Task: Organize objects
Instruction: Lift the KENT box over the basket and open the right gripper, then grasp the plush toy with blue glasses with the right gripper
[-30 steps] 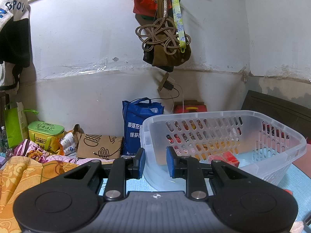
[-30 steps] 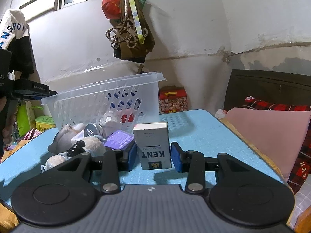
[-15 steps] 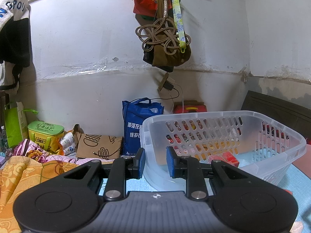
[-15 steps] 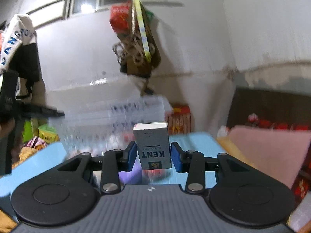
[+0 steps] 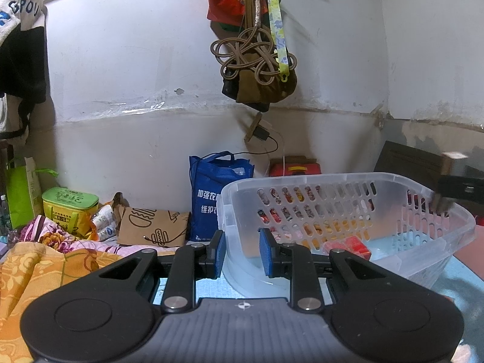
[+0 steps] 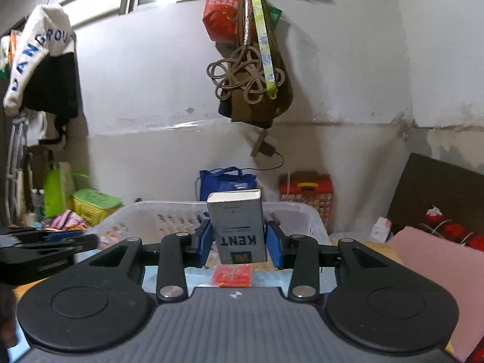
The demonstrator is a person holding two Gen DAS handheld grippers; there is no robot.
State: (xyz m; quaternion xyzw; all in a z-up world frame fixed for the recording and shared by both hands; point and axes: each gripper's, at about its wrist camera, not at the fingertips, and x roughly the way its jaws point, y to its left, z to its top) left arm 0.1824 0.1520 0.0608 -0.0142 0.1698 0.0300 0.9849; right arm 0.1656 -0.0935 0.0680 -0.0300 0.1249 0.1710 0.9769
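Observation:
My right gripper (image 6: 239, 245) is shut on a grey KENT cigarette pack (image 6: 237, 230) and holds it upright above the clear plastic basket (image 6: 169, 211). A red packet (image 6: 233, 274) lies in the basket below it. In the left wrist view my left gripper (image 5: 241, 253) straddles the near left rim of the basket (image 5: 332, 181), jaws part closed with a small gap. The red packet (image 5: 348, 245) lies inside. The right gripper with the pack (image 5: 453, 166) shows over the basket's far right rim.
The basket stands on a light blue cover (image 5: 459, 272). A blue bag (image 5: 211, 196), a brown paper bag (image 5: 151, 227), a green box (image 5: 69, 205) and orange bedding (image 5: 39, 272) lie left. A pink pillow (image 6: 438, 260) and dark headboard (image 6: 438, 187) are right. Bags hang on the wall (image 5: 254, 45).
My right gripper has lifted the KENT pack off the cover and carried it left, over the basket. My left gripper has stayed at the basket rim.

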